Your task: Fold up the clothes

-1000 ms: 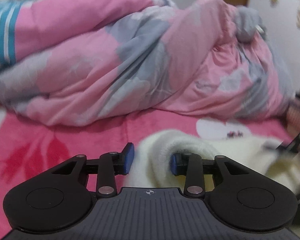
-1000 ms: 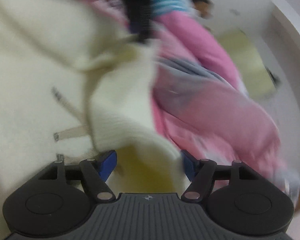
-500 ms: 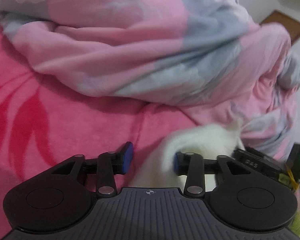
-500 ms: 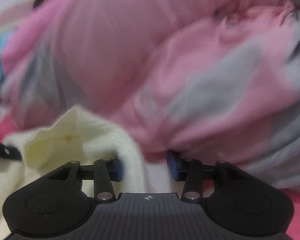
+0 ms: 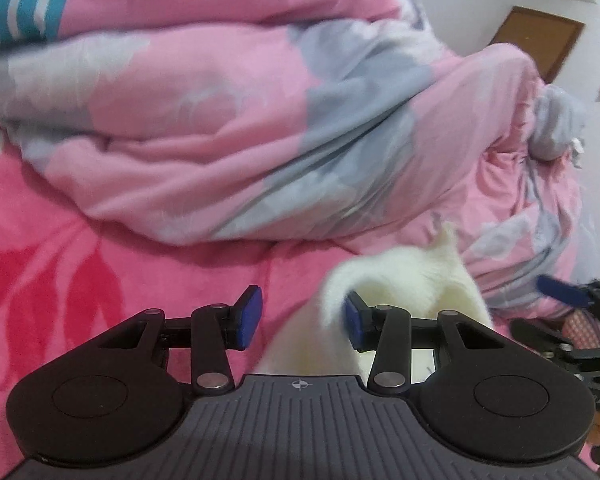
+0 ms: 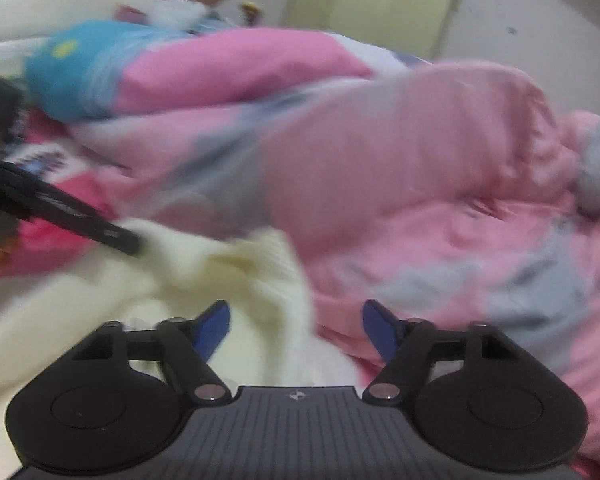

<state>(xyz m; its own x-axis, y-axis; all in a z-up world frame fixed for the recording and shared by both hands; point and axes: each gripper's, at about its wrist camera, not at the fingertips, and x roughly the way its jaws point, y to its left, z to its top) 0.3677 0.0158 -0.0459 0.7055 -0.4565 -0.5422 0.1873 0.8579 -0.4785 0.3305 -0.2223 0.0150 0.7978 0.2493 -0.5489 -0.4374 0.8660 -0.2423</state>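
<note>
Currently biggest thing in both views is the pink-and-grey duvet (image 5: 260, 120), heaped across the whole upper half of the left wrist frame and filling centre-to-right of the right wrist frame (image 6: 420, 200). Under it, lower left of the left view, the pink bedsheet (image 5: 60, 260) with red leaf print

Task item: cream sweater (image 5: 404, 284), lower centre-right in the left view, lying on the sheet up against the duvet edge. In the right view it spreads over lower left to centre (image 6: 240, 272), bunched and motion-blurred

Left gripper (image 5: 302, 316): jaws apart, fabric bulging between them and draped over the right-hand pad. Gap looks about the same as half a second back, so no real clamp on the cloth. It also shows as a dark bar coming in from the left edge of the right view (image 6: 80, 220), tip against the sweater

Right gripper (image 6: 296, 324): jaws wide apart. Half a second ago they were much closer together around the cream fabric, so this reads as a release. A sweater fold sits just beside its left pad, not pinched. One blue tip is visible at the right edge of the left view (image 5: 560, 290)

Judgement: fold section just dropped, neither side holds cloth now. Sweater looks lumpy, so the fold isn't finished; next needs a re-grip on an edge. Risk: soft knit slumps back against the duvet
</note>
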